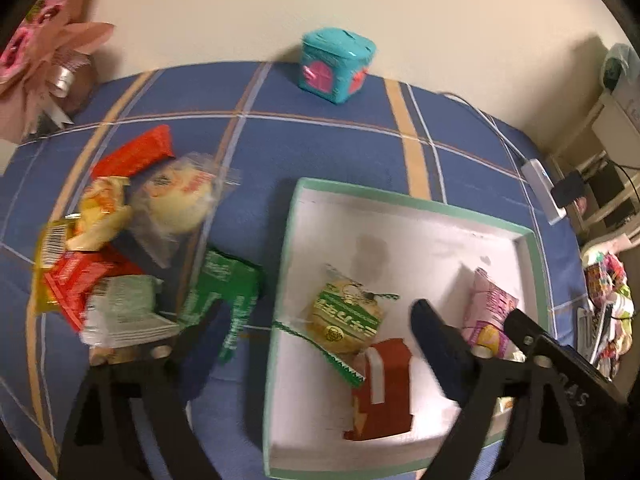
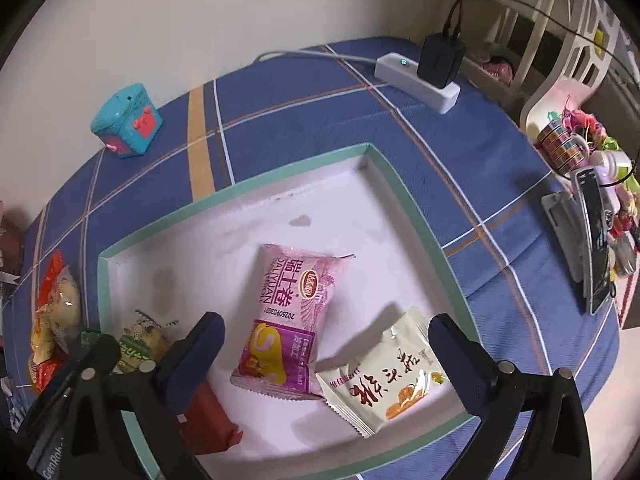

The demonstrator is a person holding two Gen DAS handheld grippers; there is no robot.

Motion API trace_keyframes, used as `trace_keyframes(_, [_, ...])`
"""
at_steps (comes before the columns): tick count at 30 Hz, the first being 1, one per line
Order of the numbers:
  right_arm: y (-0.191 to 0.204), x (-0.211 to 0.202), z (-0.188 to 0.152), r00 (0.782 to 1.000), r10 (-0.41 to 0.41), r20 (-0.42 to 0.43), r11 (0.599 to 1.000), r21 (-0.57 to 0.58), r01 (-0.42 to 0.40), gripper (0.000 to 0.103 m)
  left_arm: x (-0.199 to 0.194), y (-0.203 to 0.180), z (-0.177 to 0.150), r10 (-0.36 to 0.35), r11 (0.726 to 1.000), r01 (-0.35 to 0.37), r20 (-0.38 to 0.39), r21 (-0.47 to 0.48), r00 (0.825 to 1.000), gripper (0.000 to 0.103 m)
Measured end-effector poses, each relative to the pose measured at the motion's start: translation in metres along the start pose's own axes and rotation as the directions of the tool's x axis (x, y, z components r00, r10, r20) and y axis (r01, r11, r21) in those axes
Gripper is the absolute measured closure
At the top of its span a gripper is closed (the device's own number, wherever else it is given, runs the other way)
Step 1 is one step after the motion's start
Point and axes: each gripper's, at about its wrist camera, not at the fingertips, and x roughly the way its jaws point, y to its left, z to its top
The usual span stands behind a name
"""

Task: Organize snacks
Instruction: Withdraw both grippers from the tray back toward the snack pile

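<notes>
A white box with a green rim (image 1: pixel 408 200) (image 2: pixel 400 196) lies on the blue plaid cloth. It holds a pink snack pack (image 2: pixel 292 316) (image 1: pixel 490 308), a cream pack (image 2: pixel 392 380), a green-labelled cookie pack (image 1: pixel 348 316) (image 2: pixel 140 344) and a dark red pack (image 1: pixel 386 392) (image 2: pixel 208 420). A pile of loose snacks (image 1: pixel 116 240) lies left of the box, with a green pack (image 1: pixel 228 292) nearest it. My left gripper (image 1: pixel 320 340) is open, spanning the box's left wall. My right gripper (image 2: pixel 326 344) is open and empty above the pink and cream packs.
A teal toy cube (image 1: pixel 338 65) (image 2: pixel 126 122) stands at the back by the wall. A white power strip with a black charger (image 2: pixel 424 76) lies at the back right. Clutter and a phone on a stand (image 2: pixel 592 232) sit at the right edge.
</notes>
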Motion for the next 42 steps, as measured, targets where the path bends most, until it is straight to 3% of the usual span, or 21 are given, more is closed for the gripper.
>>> trace_keyframes(8, [0.012, -0.023, -0.006, 0.999, 0.021, 0.039, 0.999, -0.042, -0.020, 0.000, -0.023, 0.039, 0.003, 0.110, 0.993, -0.106, 0.076, -0.057, 0.991, 0.002])
trace_keyframes(16, [0.044, -0.031, -0.023, 0.998, 0.050, 0.022, 0.992, -0.115, -0.047, 0.000, -0.044, 0.077, 0.003, 0.214, 0.976, -0.211, 0.083, -0.047, 0.973, 0.002])
trace_keyframes(27, [0.100, -0.036, -0.055, 0.992, 0.120, -0.022, 0.959, -0.254, -0.122, 0.000, -0.060, 0.130, -0.003, 0.283, 0.957, -0.276, 0.069, -0.094, 0.957, 0.002])
trace_keyframes(42, [0.145, -0.041, -0.078, 0.985, 0.170, -0.044, 0.935, -0.308, -0.175, 0.000, -0.080, 0.196, -0.014, 0.326, 0.924, -0.304, 0.063, -0.233, 0.943, 0.002])
